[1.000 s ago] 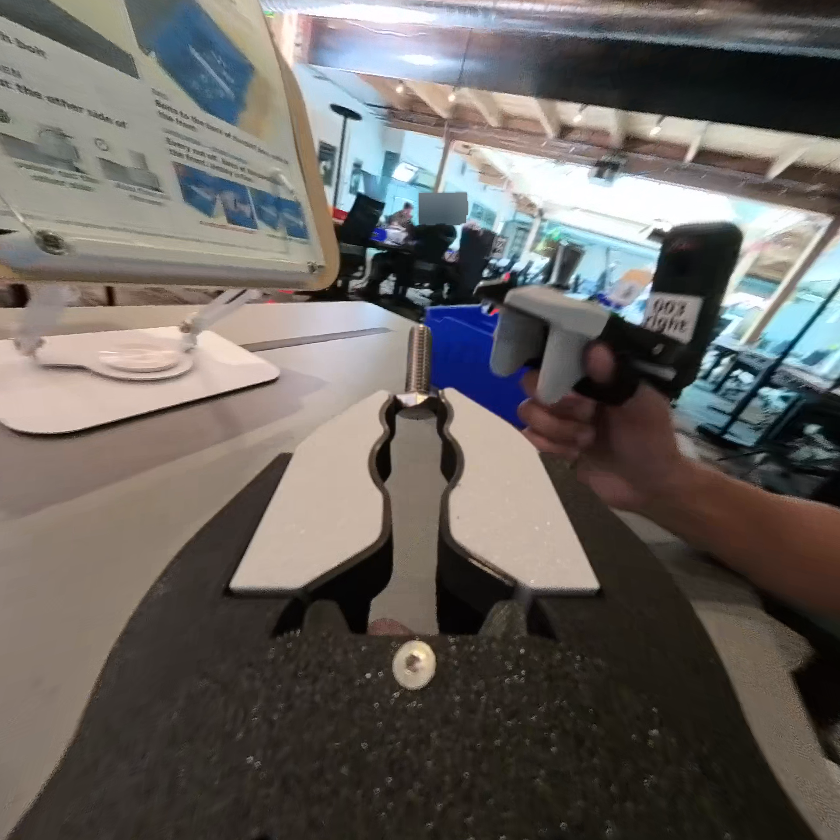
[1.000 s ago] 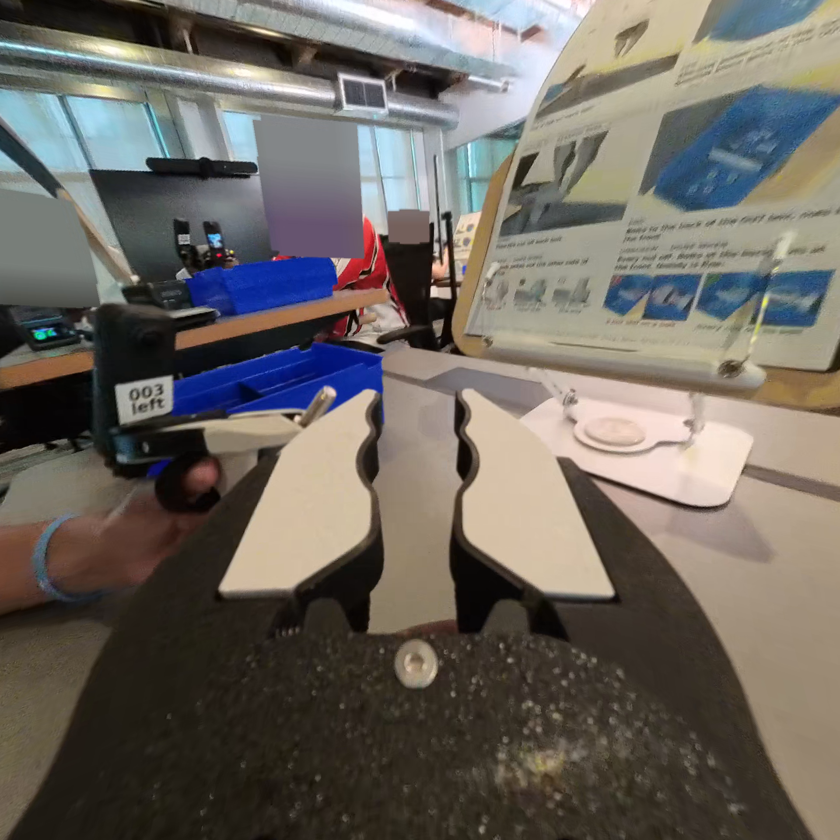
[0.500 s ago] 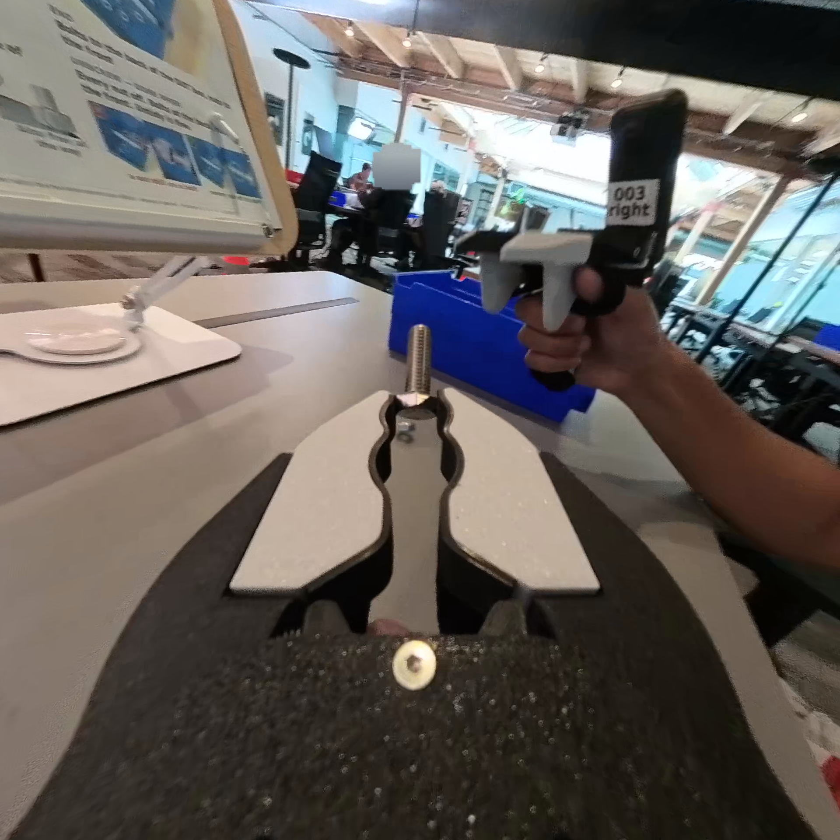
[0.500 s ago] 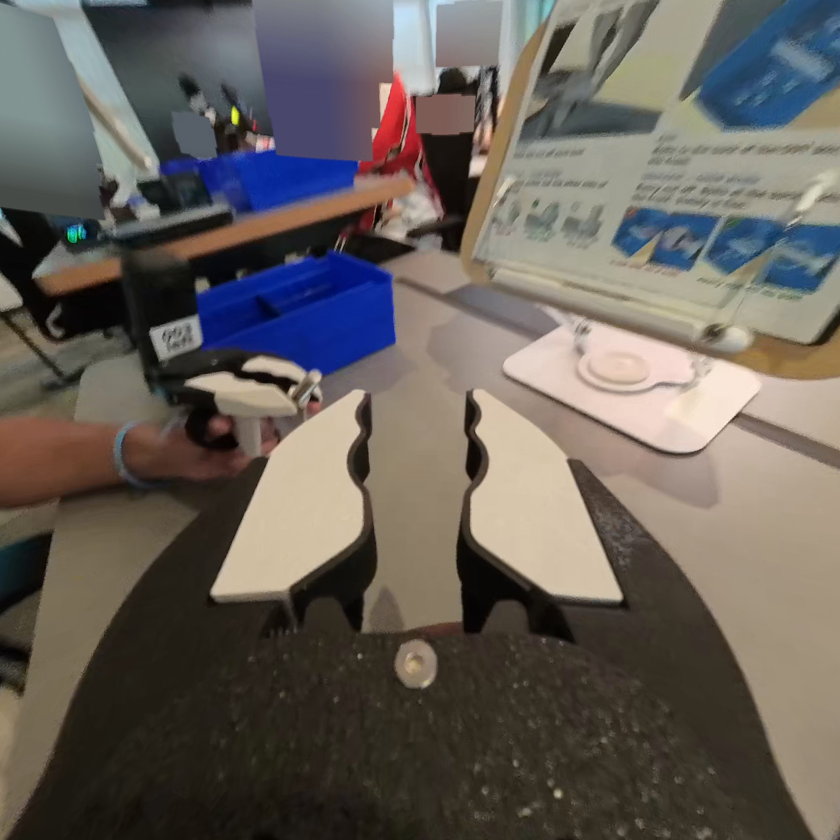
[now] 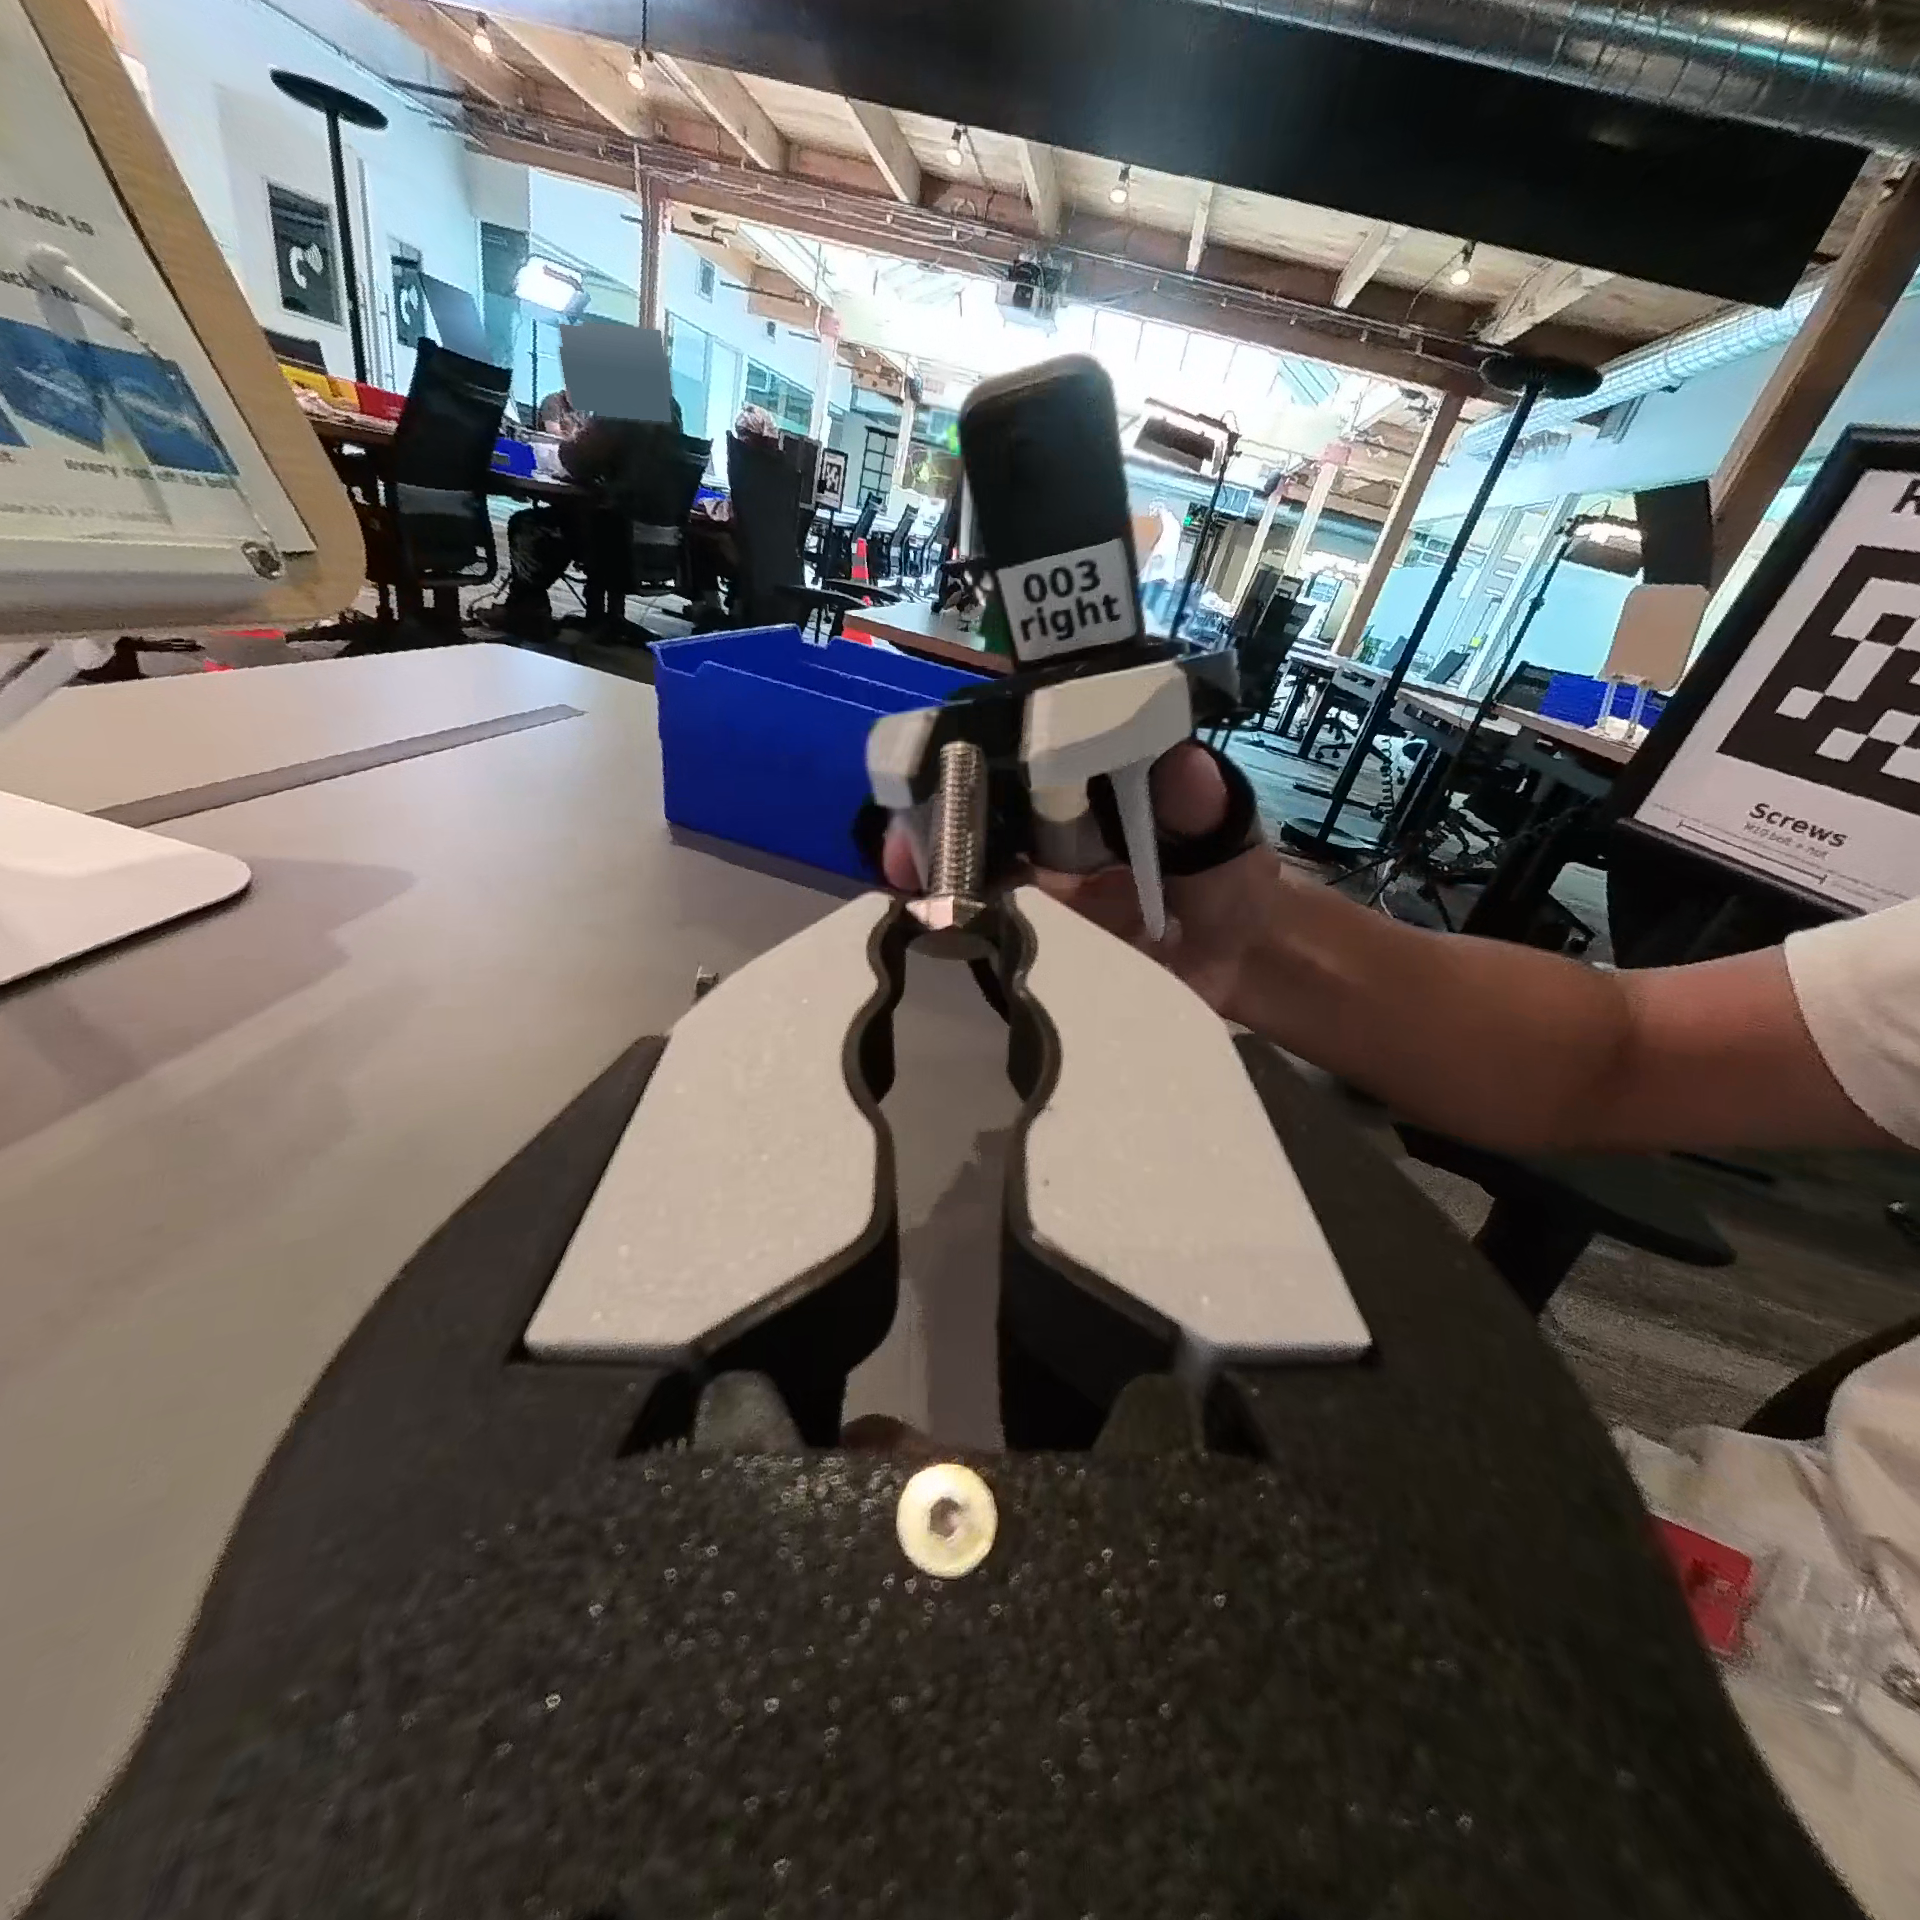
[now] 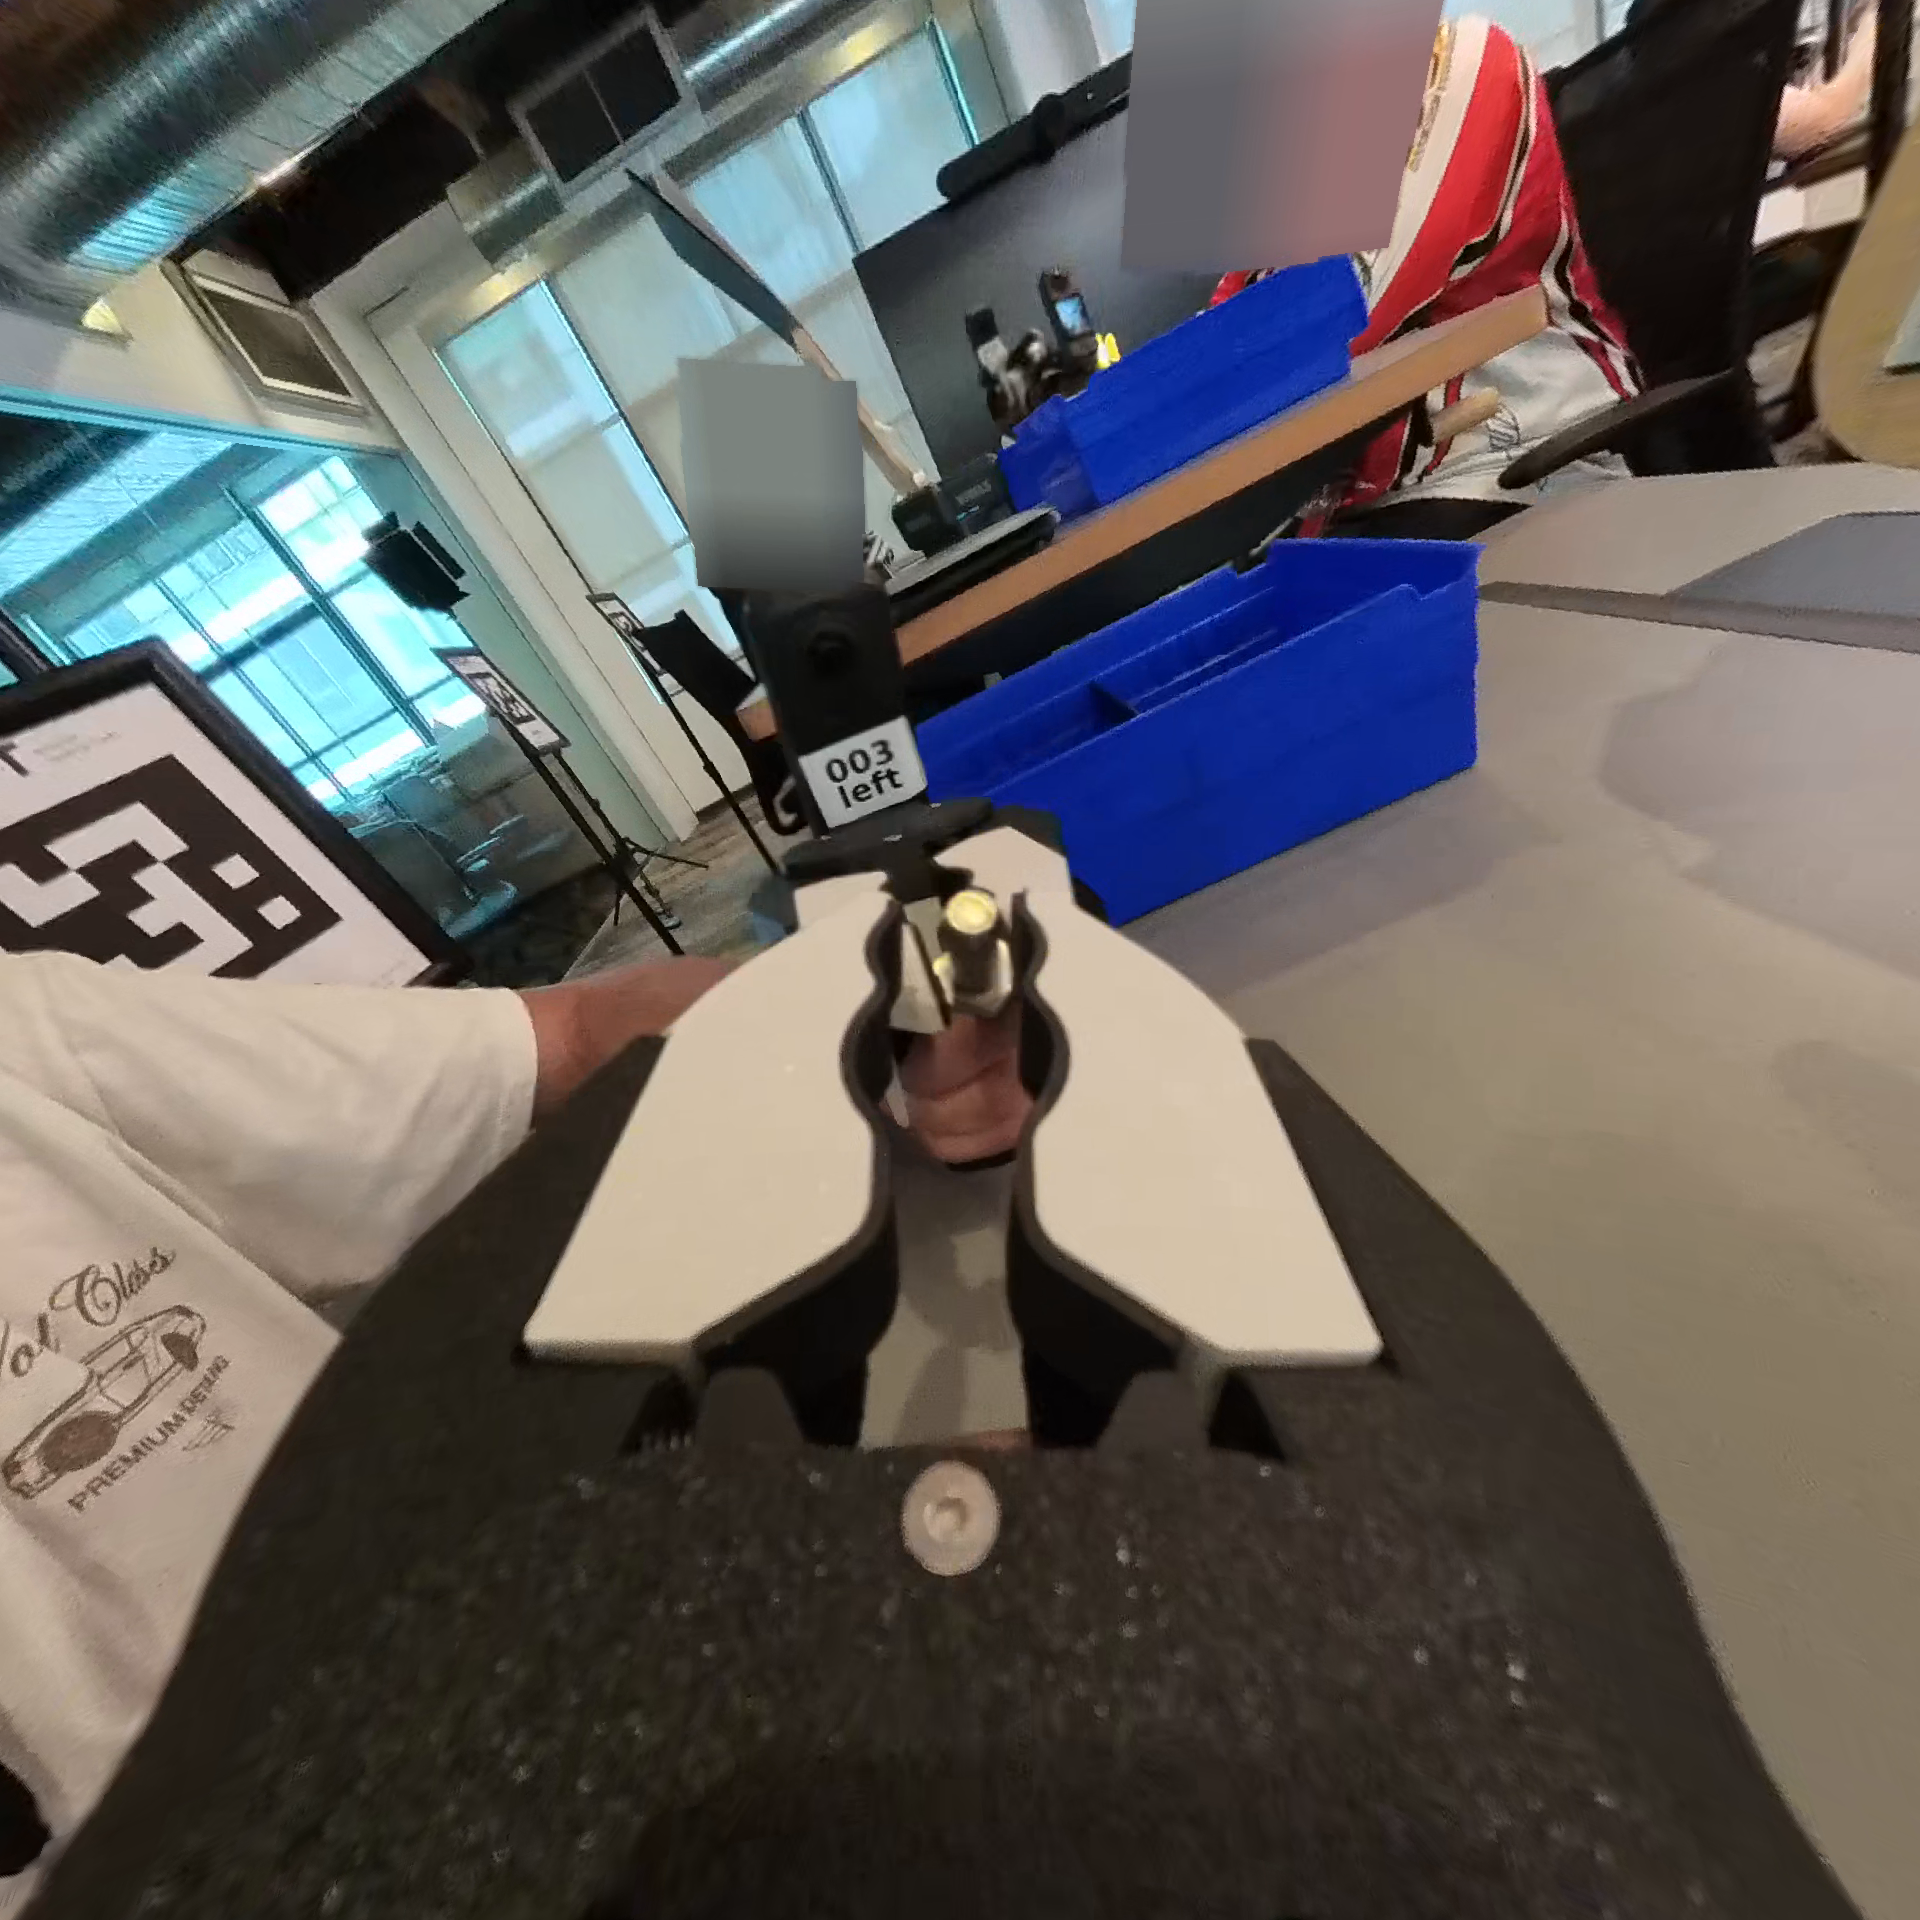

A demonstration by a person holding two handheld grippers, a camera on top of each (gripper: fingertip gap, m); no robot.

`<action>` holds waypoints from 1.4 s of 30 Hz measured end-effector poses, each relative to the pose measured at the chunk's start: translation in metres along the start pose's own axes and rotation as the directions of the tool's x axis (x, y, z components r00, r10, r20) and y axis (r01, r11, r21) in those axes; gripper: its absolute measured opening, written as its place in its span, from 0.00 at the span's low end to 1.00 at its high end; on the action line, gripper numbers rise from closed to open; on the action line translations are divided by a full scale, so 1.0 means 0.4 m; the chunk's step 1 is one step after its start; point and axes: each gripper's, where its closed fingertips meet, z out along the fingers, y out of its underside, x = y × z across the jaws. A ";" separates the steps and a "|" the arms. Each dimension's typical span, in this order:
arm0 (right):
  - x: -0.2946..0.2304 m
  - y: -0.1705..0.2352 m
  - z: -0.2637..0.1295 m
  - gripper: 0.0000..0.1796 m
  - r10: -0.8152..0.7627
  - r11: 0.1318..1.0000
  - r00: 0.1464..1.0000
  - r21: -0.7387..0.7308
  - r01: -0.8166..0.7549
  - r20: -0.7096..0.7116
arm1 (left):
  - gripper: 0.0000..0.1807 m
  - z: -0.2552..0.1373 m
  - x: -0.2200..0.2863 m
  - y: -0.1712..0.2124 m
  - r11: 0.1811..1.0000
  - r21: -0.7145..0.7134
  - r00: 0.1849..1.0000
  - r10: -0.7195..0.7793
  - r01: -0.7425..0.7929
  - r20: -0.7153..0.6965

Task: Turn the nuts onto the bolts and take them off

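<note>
Grey table (image 5: 312,1039): bare and open to the left of the raised left gripper (image 5: 954,930) and toward the near edge. Obstacles: blue bin (image 5: 769,764) on the table behind the two grippers; white stand base (image 5: 94,883) at far left beneath a tilted instruction board (image 5: 125,416); framed marker sign (image 5: 1808,665) at right. Right gripper (image 6: 961,961) faces the left one at close quarters, the bolt (image 5: 958,836) upright between them, so little passage remains there.

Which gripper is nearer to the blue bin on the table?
Cannot tell. The left gripper, shut on the bolt, and the right gripper meet at that bolt, both in front of the blue bin.
</note>
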 end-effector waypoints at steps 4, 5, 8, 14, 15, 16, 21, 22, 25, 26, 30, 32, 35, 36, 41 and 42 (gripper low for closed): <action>0.008 0.006 0.011 0.05 -0.074 0.996 0.996 -0.046 0.073 -0.038 | 0.09 -0.001 0.000 0.002 1.000 -0.006 1.000 -0.006 0.006 -0.008; 0.007 0.007 0.013 0.05 -0.106 0.992 0.993 -0.077 0.103 -0.042 | 0.09 -0.001 0.000 0.004 1.000 -0.015 1.000 -0.001 0.001 -0.010; 0.001 0.010 0.022 0.05 -0.219 0.952 0.975 -0.230 0.203 -0.046 | 0.09 0.000 0.003 0.012 0.998 -0.049 0.999 0.032 -0.032 -0.011; 0.003 0.022 0.044 0.05 -0.359 0.785 0.933 -0.549 0.288 -0.024 | 0.09 -0.001 -0.004 0.024 0.990 -0.106 0.996 0.092 -0.091 0.007; 0.003 0.020 0.046 0.05 -0.355 0.778 0.935 -0.560 0.283 -0.021 | 0.09 -0.002 -0.005 0.022 0.990 -0.106 0.996 0.091 -0.090 0.007; 0.005 0.017 0.048 0.05 -0.355 0.777 0.935 -0.563 0.281 -0.022 | 0.09 -0.003 -0.008 0.019 0.990 -0.104 0.996 0.093 -0.091 0.014; 0.012 -0.035 0.029 0.21 -0.419 0.773 0.905 -0.552 0.314 -0.072 | 0.09 -0.016 -0.042 0.007 0.994 -0.083 0.994 0.077 -0.070 0.078; 0.010 -0.058 0.009 0.21 -0.446 0.763 0.891 -0.555 0.331 -0.083 | 0.09 -0.020 -0.057 0.008 0.995 -0.080 0.992 0.067 -0.059 0.104; 0.070 -0.090 -0.089 0.22 -0.609 0.595 0.786 -0.717 0.364 -0.107 | 0.09 -0.032 -0.109 0.015 0.996 -0.079 0.979 0.047 -0.032 0.198; 0.106 -0.083 -0.131 0.22 -0.675 0.480 0.734 -0.796 0.368 -0.068 | 0.09 -0.034 -0.122 0.021 0.997 -0.081 0.975 0.037 -0.019 0.220; 0.230 0.028 -0.266 0.22 -0.685 0.115 0.711 -0.940 0.320 0.158 | 0.09 -0.033 -0.141 0.047 0.994 -0.107 0.973 -0.003 0.028 0.230; 0.294 0.080 -0.320 0.22 -0.666 0.016 0.722 -0.964 0.266 0.188 | 0.09 -0.032 -0.142 0.052 0.993 -0.120 0.973 0.003 0.025 0.229; 0.355 0.114 -0.360 0.18 -0.667 -0.014 0.728 -0.979 0.205 0.162 | 0.09 -0.029 -0.134 0.050 0.992 -0.118 0.977 -0.014 0.040 0.213; 0.367 0.114 -0.356 0.17 -0.669 0.048 0.738 -0.986 0.161 0.088 | 0.09 -0.027 -0.132 0.052 0.992 -0.119 0.978 -0.019 0.045 0.209; 0.371 0.124 -0.314 0.20 -0.428 0.465 0.797 -0.860 -0.210 -0.426 | 0.09 -0.011 -0.117 0.071 0.987 -0.137 0.981 -0.056 0.082 0.184; 0.380 0.125 -0.323 0.20 -0.398 0.485 0.773 -0.829 -0.279 -0.493 | 0.09 -0.010 -0.115 0.071 0.987 -0.137 0.982 -0.055 0.080 0.179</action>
